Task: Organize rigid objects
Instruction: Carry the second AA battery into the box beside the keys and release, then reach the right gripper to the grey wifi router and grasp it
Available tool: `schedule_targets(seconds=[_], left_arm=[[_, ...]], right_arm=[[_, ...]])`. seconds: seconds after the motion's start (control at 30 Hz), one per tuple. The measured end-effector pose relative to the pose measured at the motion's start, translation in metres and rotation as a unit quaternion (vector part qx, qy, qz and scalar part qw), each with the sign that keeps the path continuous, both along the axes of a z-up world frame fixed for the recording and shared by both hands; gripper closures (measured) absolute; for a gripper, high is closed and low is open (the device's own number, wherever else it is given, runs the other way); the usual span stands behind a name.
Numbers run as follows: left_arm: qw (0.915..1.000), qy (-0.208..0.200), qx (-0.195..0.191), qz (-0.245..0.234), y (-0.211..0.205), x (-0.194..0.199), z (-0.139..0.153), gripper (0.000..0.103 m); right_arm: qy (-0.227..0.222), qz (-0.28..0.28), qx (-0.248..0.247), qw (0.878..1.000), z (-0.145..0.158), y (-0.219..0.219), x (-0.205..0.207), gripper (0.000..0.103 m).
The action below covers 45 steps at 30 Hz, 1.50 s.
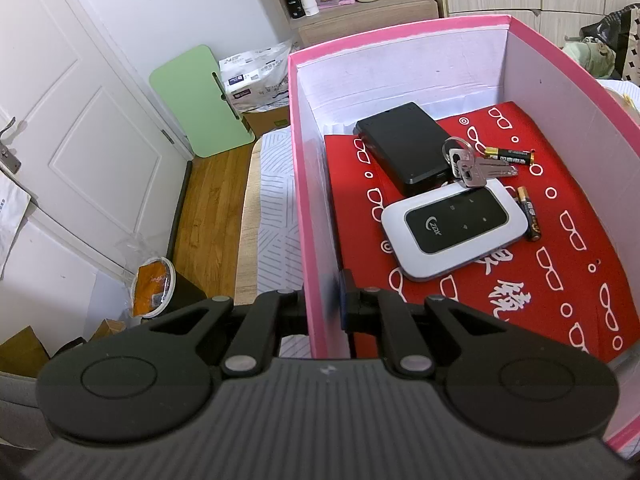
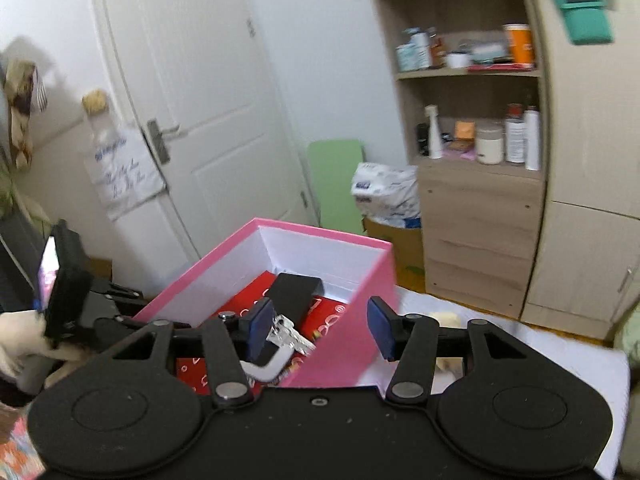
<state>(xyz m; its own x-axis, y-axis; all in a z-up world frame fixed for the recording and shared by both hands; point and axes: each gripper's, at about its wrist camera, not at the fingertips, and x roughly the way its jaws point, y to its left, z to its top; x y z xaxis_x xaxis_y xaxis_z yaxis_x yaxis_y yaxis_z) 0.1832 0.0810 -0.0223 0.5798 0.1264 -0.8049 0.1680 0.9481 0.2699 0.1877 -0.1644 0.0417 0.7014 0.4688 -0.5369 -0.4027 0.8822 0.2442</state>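
The pink box (image 1: 298, 184) is sitting on a bed with a striped white cover (image 1: 276, 184), and the rigid things are already lying inside it on a red patterned sheet (image 1: 560, 288). A black case (image 1: 404, 146) is resting toward the far wall, its long axis running diagonally. A bunch of keys (image 1: 472, 164) is lying across the near end of that case and the top of a white pocket router (image 1: 454, 230). One battery (image 1: 510, 157) is lying beyond the keys, and another (image 1: 529, 218) is just beside the router's right edge.

From the right tongs (image 2: 320, 330) the box is lying ahead and to the left; the box's right wall is passing between the two blue pads (image 2: 258, 330), which are standing apart and pressing on nothing. Whether anything is left to collect outside the box is not showing.

The left tongs (image 1: 324, 304) are clenching the box's near-left wall, one finger outside and one inside, pitched steeply down, and I judge they are steadying it. The right tongs are angled more shallowly, and their view is blurred.
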Motion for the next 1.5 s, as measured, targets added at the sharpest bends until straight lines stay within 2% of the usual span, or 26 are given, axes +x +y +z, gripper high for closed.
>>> schedule_targets(seconds=[0.2,0.37,0.53,0.77,1.07,1.3,1.43,1.47,1.5], left_arm=[[1.0,0.0,0.002,-0.001,0.0,0.0,0.0,0.094],[1.0,-0.001,0.006,-0.001,-0.001,0.0,0.0,0.094],[1.0,-0.001,0.006,-0.001,-0.002,0.0,0.0,0.094],[1.0,-0.003,0.007,-0.001,-0.002,0.0,0.0,0.094],[1.0,-0.003,0.001,0.002,0.0,0.0,0.0,0.094],[1.0,-0.009,0.0,0.0,0.0,0.0,0.0,0.094],[0.9999,-0.01,0.004,-0.004,-0.001,-0.002,0.0,0.094],[0.9999,-0.01,0.005,-0.005,-0.001,-0.002,0.001,0.094],[0.9999,-0.01,0.006,-0.006,-0.001,-0.002,0.001,0.094]], right_arm=[[-0.003,-0.075,0.002,0.997,-0.008,-0.044,-0.047,0.043],[0.027,-0.118,0.0,0.993,-0.031,-0.074,-0.064,0.043],[0.067,-0.128,-0.031,0.989,-0.062,-0.085,-0.069,0.04],[0.088,-0.191,-0.098,0.973,-0.1,-0.1,-0.053,0.039],[0.113,-0.229,-0.086,0.963,-0.117,-0.116,-0.014,0.027],[0.151,-0.238,-0.106,0.954,-0.126,-0.119,0.022,0.022],[0.133,-0.237,-0.12,0.955,-0.129,-0.117,0.019,0.023],[0.128,-0.233,-0.128,0.955,-0.129,-0.116,0.017,0.027],[0.123,-0.23,-0.139,0.955,-0.128,-0.115,0.015,0.028]])
